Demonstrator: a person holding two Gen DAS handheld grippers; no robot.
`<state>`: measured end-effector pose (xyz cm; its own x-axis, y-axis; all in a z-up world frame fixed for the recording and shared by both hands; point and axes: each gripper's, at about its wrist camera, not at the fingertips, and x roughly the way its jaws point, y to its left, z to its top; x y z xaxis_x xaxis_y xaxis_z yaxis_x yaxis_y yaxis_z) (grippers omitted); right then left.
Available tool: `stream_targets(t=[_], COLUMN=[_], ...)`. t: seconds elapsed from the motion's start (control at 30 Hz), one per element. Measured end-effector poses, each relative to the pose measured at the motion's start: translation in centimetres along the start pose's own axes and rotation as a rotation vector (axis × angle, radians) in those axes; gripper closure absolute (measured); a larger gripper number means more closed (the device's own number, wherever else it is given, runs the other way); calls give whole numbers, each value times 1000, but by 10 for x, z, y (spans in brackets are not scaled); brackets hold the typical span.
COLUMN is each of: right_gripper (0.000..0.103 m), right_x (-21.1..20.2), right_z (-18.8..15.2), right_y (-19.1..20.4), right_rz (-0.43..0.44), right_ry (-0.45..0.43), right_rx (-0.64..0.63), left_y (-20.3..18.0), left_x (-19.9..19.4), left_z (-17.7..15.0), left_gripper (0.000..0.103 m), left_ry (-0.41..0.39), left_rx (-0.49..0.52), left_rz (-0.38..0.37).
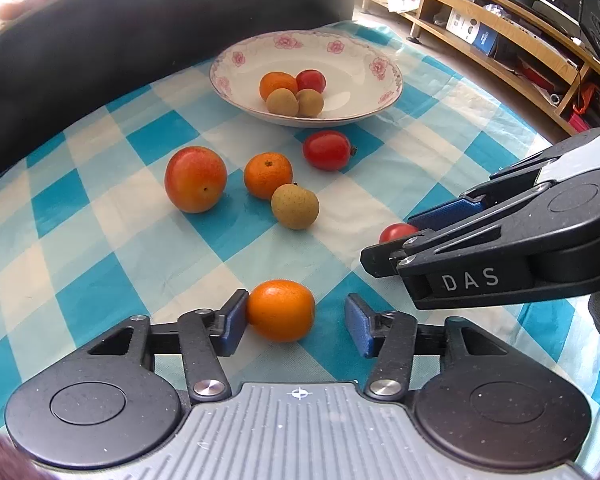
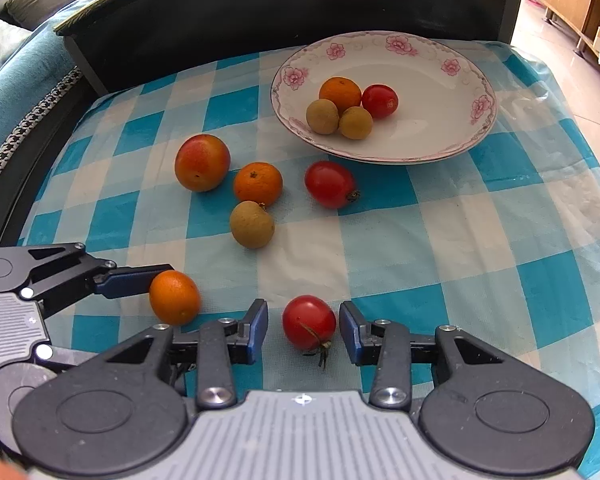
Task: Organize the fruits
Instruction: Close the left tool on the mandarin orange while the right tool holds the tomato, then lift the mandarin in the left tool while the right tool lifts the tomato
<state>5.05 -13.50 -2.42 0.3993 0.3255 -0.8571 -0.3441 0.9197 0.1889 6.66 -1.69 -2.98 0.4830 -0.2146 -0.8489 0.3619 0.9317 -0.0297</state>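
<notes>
Blue pads frame two fruits at once. My left gripper (image 1: 296, 322) stands wide around an orange (image 1: 281, 310), the left pad touching its skin and the other pad clear of it. My right gripper (image 2: 303, 330) is spread too, around a tomato (image 2: 309, 322), with slim gaps on both sides. Both fruits sit on the checked cloth (image 2: 480, 240), near its front edge. The plate (image 2: 440, 80) at the back already holds four fruits; four more lie loose between. I judge this the grasping step. Next I should centre the orange, squeeze both gently, since the tomato looks soft, then lift toward the plate.
</notes>
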Motion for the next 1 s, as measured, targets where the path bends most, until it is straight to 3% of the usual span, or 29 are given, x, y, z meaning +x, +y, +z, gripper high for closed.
stream_targets(t=[0.23,0.4,1.0], right_gripper=[61,70,71], right_x=[0,-1,-13], right_z=[-2,-4,-10], right_y=[6,9,8], right_rz=[-31,-62,-101], right_ry=[1,-2,-8], right_rx=[-43,-72,-64], left_y=[-1,3,-5], left_x=[-1,-2,-4], left_z=[-2,-2,3], left_gripper=[47,59,60], left_ry=[-3,-9,-5], left_rx=[11,2,20], left_rz=[8,27,47])
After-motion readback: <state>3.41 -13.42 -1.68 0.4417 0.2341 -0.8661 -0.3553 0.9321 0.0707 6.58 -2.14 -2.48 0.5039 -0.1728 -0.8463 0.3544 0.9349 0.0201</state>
